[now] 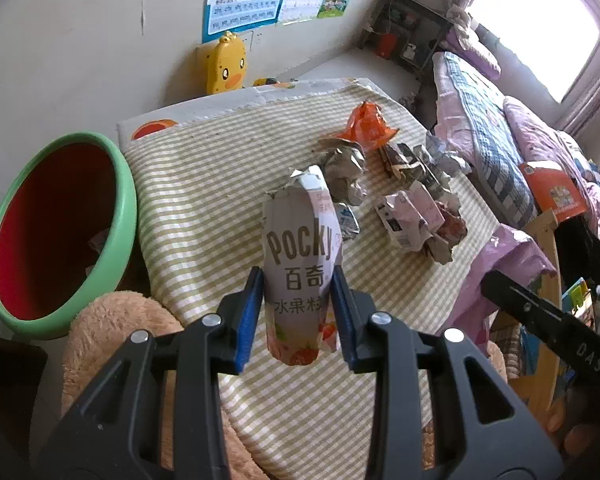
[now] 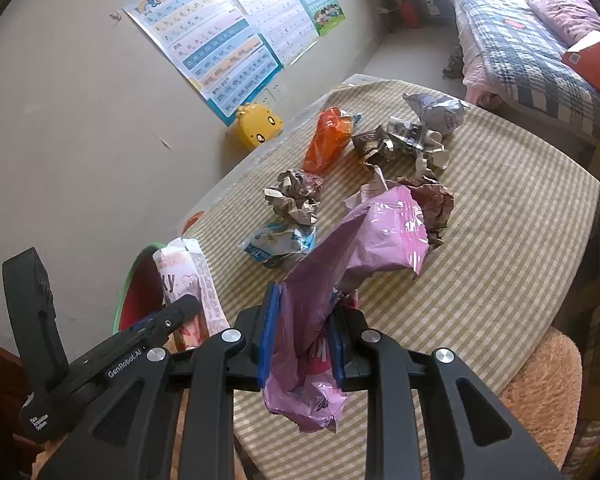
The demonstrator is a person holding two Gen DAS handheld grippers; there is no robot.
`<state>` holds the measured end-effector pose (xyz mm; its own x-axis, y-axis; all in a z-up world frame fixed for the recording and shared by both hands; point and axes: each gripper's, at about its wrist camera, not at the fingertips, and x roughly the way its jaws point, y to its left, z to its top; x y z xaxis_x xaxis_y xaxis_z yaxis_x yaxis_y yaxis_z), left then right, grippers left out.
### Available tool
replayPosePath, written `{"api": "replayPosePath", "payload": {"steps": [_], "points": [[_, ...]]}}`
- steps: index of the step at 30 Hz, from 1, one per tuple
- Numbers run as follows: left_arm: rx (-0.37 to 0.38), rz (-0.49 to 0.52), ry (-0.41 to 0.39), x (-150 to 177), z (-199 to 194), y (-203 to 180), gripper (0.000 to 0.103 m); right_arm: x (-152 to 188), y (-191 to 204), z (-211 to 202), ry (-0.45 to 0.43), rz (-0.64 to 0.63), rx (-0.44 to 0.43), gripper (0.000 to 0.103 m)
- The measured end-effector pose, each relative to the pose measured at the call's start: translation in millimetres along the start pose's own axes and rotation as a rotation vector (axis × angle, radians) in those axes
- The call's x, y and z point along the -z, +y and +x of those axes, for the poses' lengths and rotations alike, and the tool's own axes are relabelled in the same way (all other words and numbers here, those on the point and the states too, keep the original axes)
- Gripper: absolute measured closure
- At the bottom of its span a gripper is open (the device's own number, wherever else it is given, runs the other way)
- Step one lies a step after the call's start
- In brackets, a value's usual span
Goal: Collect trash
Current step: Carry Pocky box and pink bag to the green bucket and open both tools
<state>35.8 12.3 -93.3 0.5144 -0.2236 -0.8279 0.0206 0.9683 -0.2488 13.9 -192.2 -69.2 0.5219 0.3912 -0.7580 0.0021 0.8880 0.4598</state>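
Note:
My left gripper [image 1: 298, 280] is shut on a crushed Pocky box [image 1: 300, 256], held upright above the striped tablecloth [image 1: 204, 184]. The green bin with a red inside [image 1: 56, 232] gapes to its left. My right gripper [image 2: 304, 328] is shut on a crumpled pink plastic bag [image 2: 364, 240] that sticks up and hangs down between its blue pads. From the right wrist view the Pocky box [image 2: 188, 280] and the left gripper show at lower left, beside the bin's rim [image 2: 132, 276]. Several pieces of trash lie on the cloth: an orange bag [image 2: 326, 140], crumpled paper [image 2: 296, 196], a blue-white wrapper [image 2: 278, 242].
A yellow duck toy [image 1: 226, 64] leans on the wall under posters. A fuzzy peach cushion [image 1: 116, 328] lies at the table's near edge. A bed with plaid and pink bedding [image 1: 488, 128] stands to the right, a red box [image 1: 550, 190] on it. Dark shelves [image 1: 408, 32] stand at the back.

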Motion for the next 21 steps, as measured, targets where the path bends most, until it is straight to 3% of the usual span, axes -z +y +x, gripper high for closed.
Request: {"api": "replayPosePath", "payload": {"steps": [21], "points": [[0.011,-0.082,-0.028,-5,-7,35,0.071,3,26,9,0.020,-0.060,0.007,0.082]]}}
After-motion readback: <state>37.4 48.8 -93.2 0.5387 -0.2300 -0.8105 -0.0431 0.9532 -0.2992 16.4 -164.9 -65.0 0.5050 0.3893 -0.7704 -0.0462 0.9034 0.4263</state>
